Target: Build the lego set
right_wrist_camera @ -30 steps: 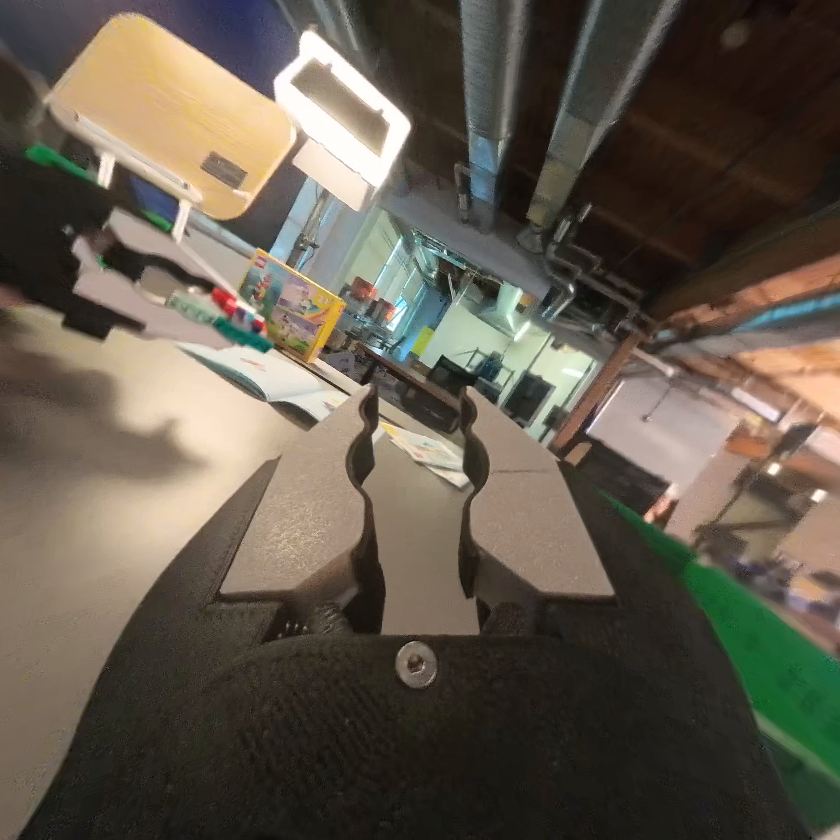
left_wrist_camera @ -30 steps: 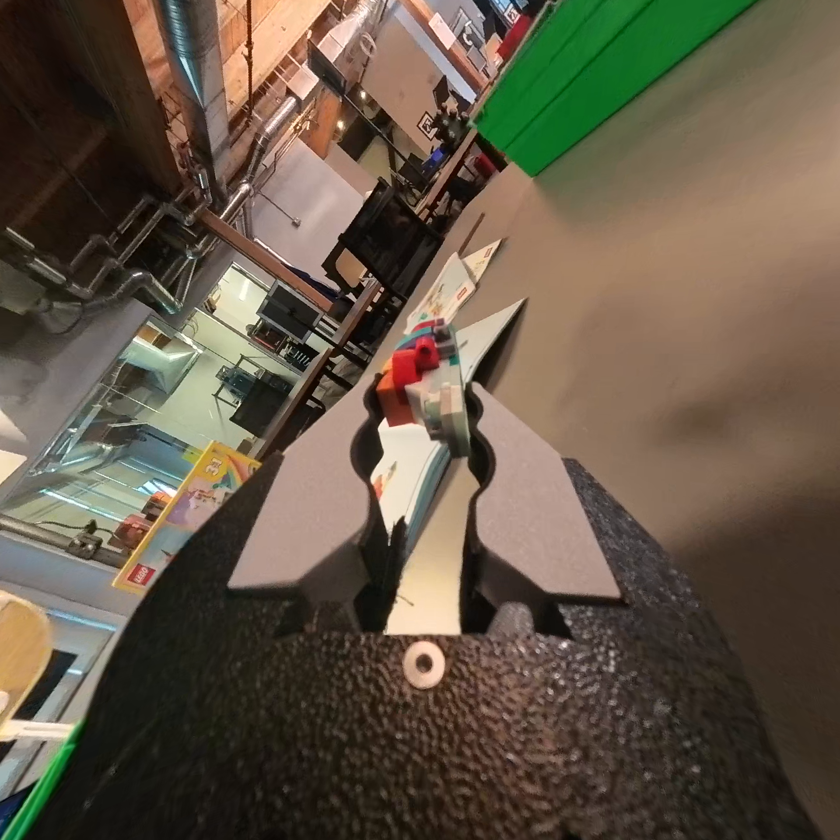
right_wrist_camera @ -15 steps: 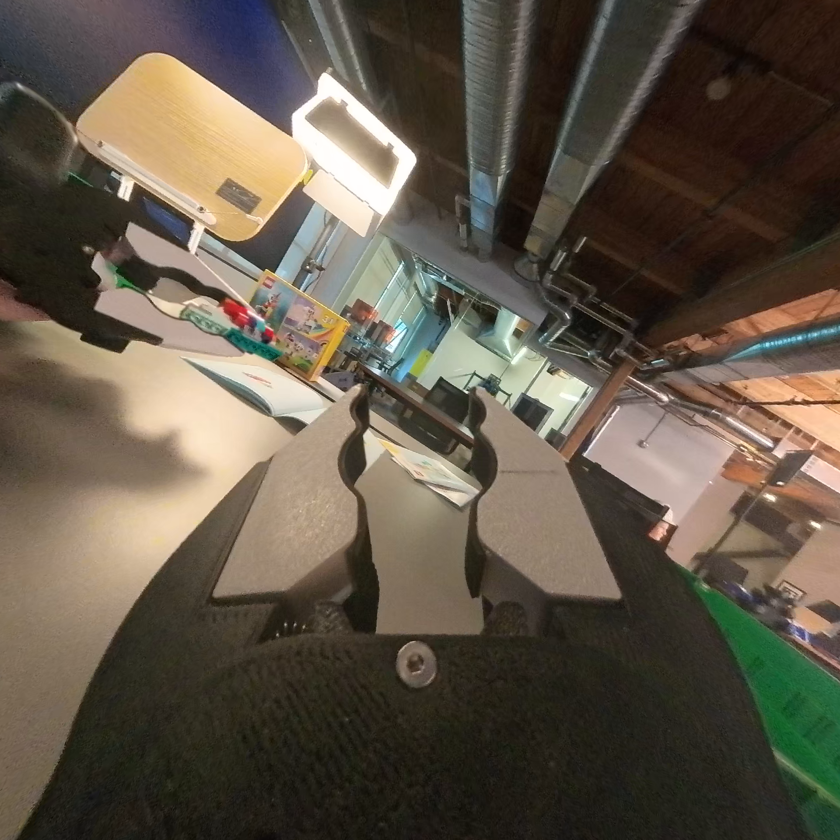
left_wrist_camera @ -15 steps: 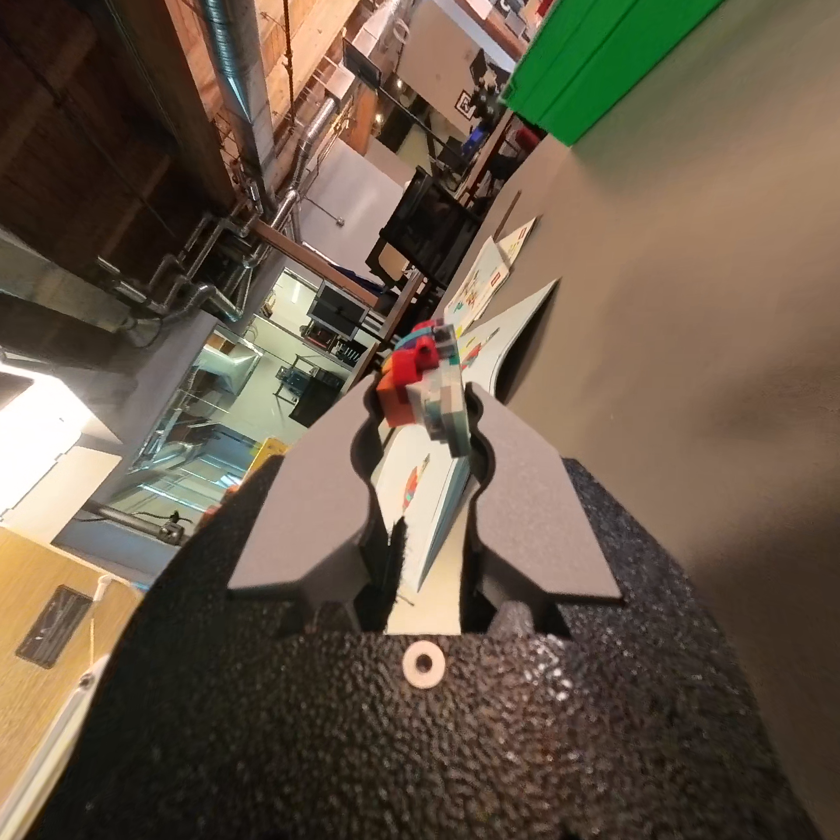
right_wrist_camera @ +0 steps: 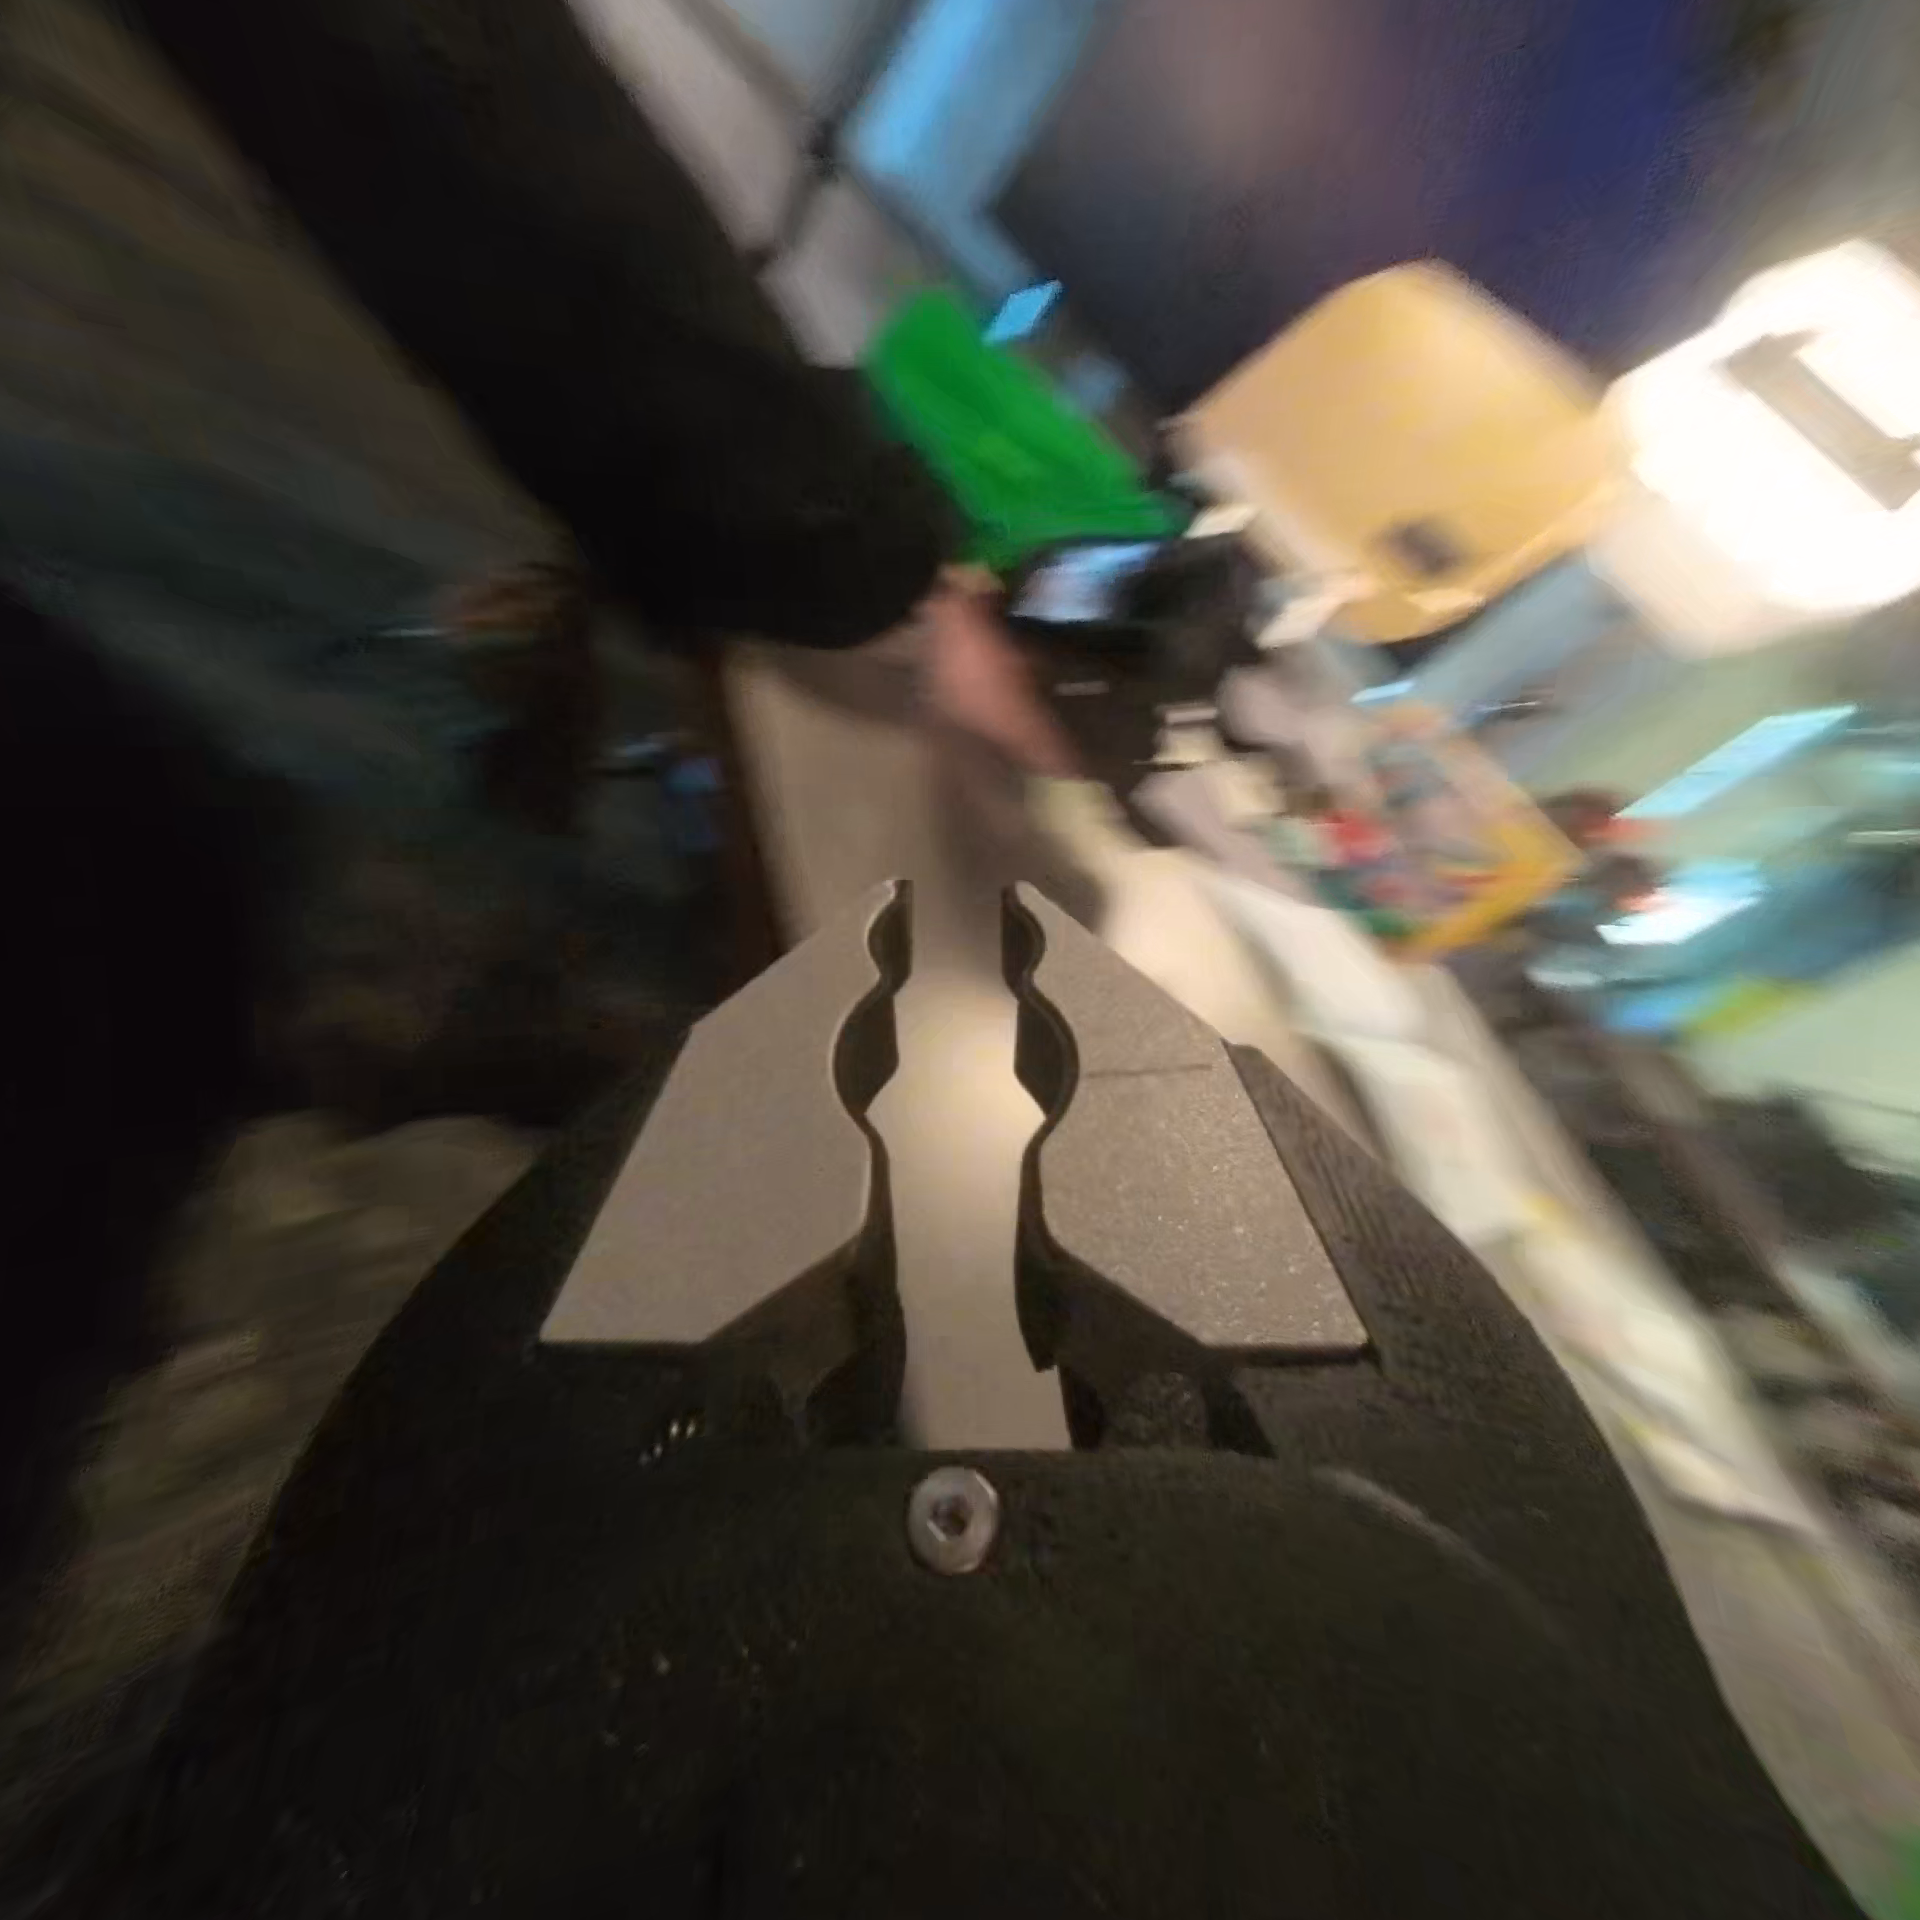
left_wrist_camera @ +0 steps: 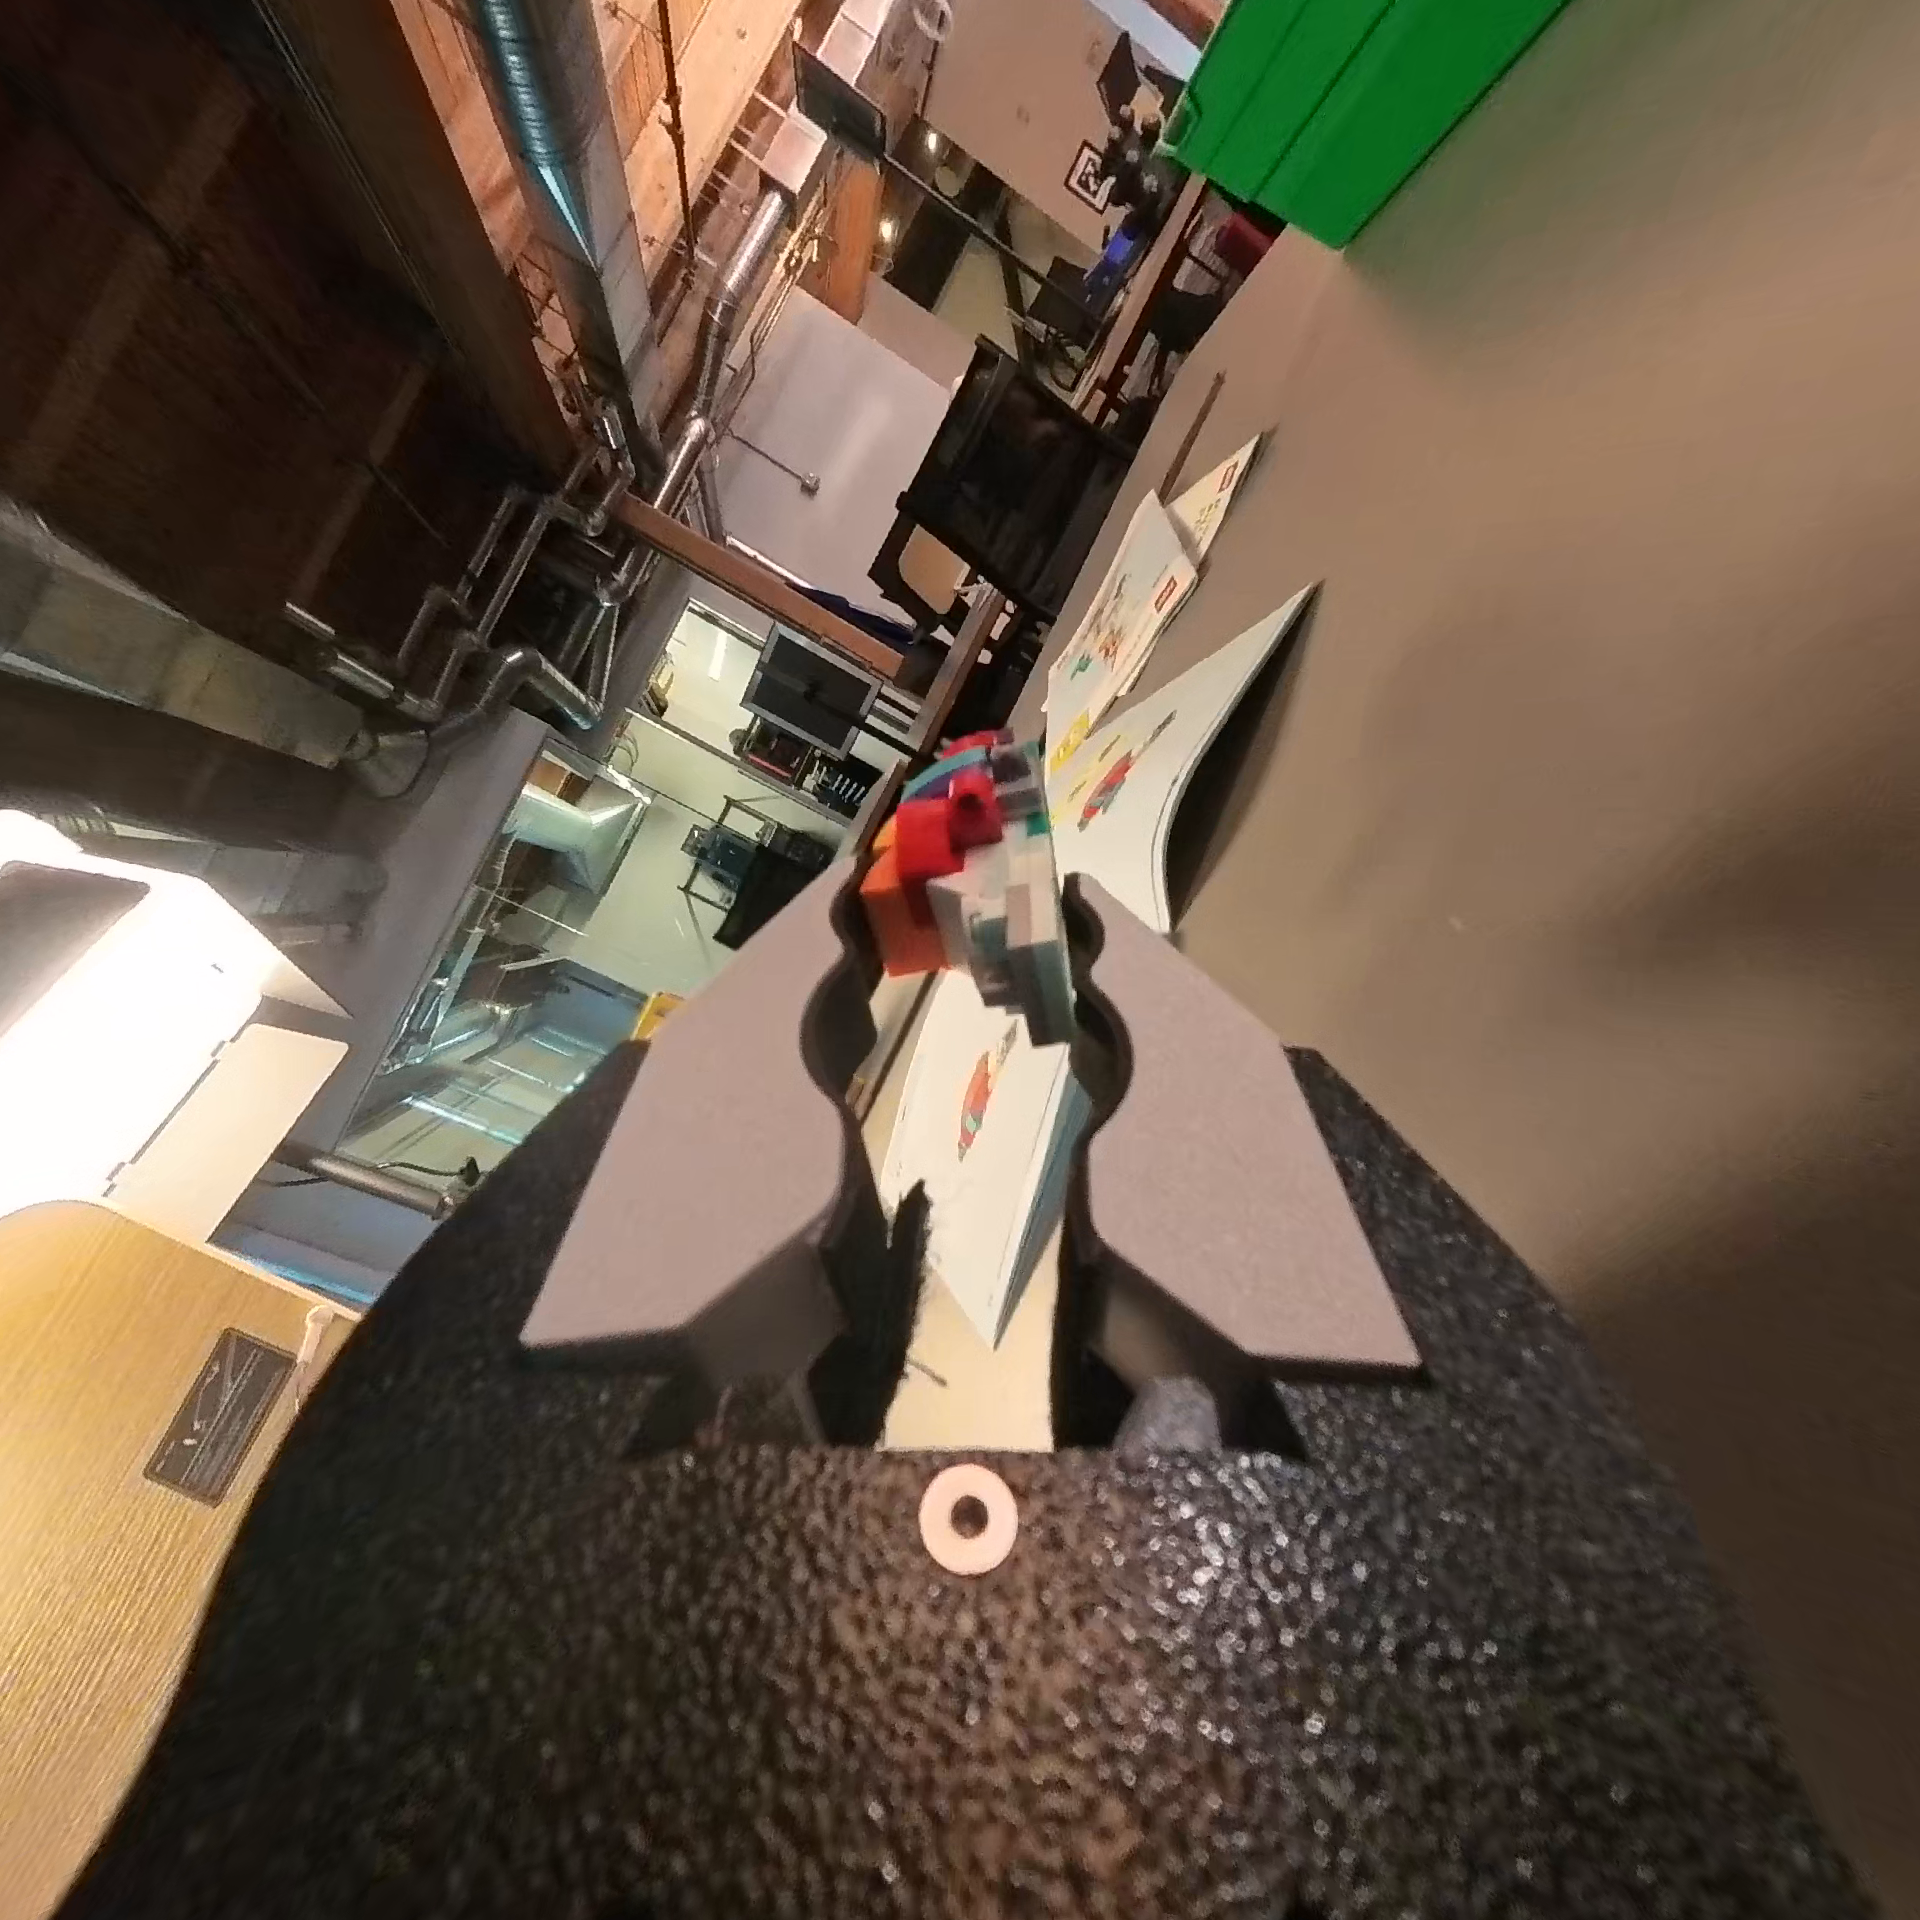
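My left gripper (left_wrist_camera: 961, 920) is shut on a small lego build (left_wrist_camera: 961, 873) of red, orange, teal and grey bricks, held above the grey table (left_wrist_camera: 1558, 727) with the view rolled sideways. An open instruction booklet (left_wrist_camera: 1132, 810) lies on the table just beyond it. My right gripper (right_wrist_camera: 956, 894) is empty, its jaws a narrow gap apart, and its view is heavily motion-blurred. In that view a dark sleeve and hand (right_wrist_camera: 966, 665) hold the other gripper ahead of mine, and a blurred yellow lego box (right_wrist_camera: 1475, 852) shows to the right.
A green bin (left_wrist_camera: 1340, 94) stands at the far end of the table. A second leaflet (left_wrist_camera: 1143, 582) lies past the booklet. A wooden chair back (left_wrist_camera: 114, 1382) and a bright lamp (left_wrist_camera: 135, 997) are off the table's side. Tip to tip, the grippers are about 30 centimeters apart.
My right gripper has swung sharply to the left, blurring its view, and its jaws have narrowed. My left gripper has kept its hold on the build and tilted slightly.
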